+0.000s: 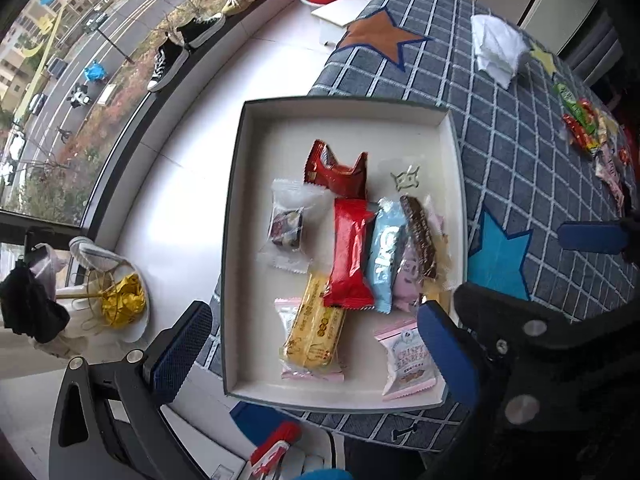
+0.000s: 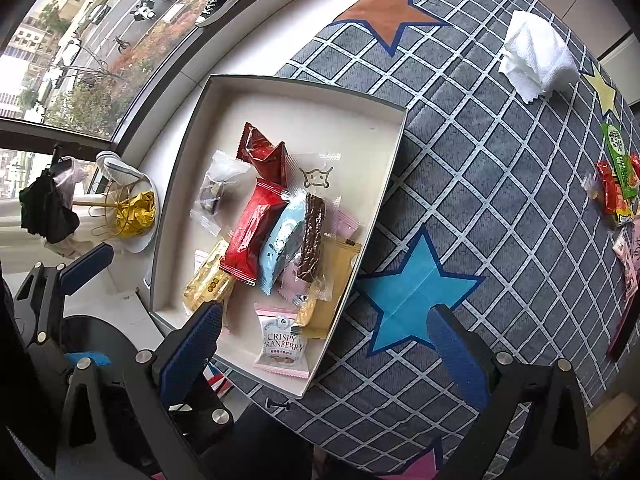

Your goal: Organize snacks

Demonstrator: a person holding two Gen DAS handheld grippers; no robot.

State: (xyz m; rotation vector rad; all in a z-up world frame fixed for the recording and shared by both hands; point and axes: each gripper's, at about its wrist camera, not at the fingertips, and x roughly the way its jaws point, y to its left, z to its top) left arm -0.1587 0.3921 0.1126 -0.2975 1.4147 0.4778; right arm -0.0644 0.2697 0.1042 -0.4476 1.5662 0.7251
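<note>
One red bar (image 1: 349,254) lengthwise in tray (image 1: 256,116)

Soft daylight comes in through the big glass window (image 1: 60,60) on the left, and both pictures are bright. The shiny white floor (image 1: 188,208) has a pale glare spot. Shadows are soft and faint. The round fisheye lens bends straight lines near the edges, and the corners go black. The middle looks sharp; the edges look a bit smeared.

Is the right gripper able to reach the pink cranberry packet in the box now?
Probably yes. The right gripper is open and empty, and the cranberry packet lies uncovered near the box edge.
</note>
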